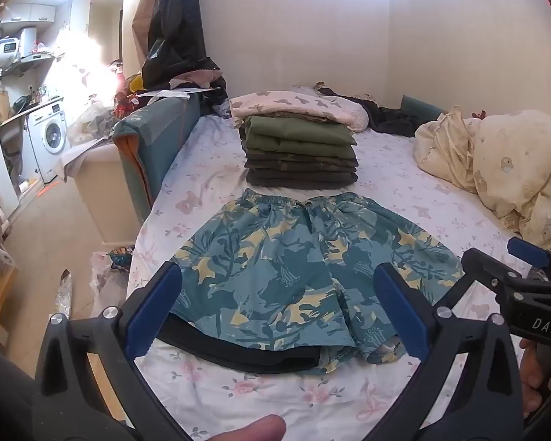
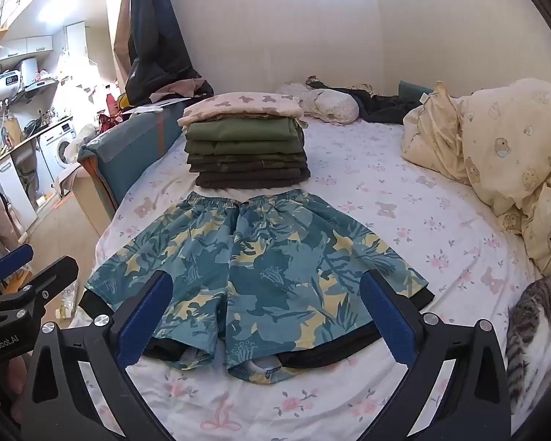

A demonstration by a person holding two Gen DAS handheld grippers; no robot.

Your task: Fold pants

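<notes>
A pair of blue floral shorts (image 1: pixel 297 268) lies flat on the bed, waistband far, leg hems near, with a black lining showing at the hems. It also shows in the right wrist view (image 2: pixel 260 275). My left gripper (image 1: pixel 275 305) is open and empty, hovering above the near hems. My right gripper (image 2: pixel 264 312) is open and empty, also above the near hems. The right gripper (image 1: pixel 525 272) shows at the right edge of the left wrist view. The left gripper (image 2: pixel 22 275) shows at the left edge of the right wrist view.
A stack of folded clothes (image 1: pixel 301 150) (image 2: pixel 246 147) sits just beyond the waistband. A crumpled cream duvet (image 2: pixel 503 154) fills the right side. A tabby cat (image 2: pixel 536 327) lies at the near right. The bed's left edge drops to the floor (image 1: pixel 55 228).
</notes>
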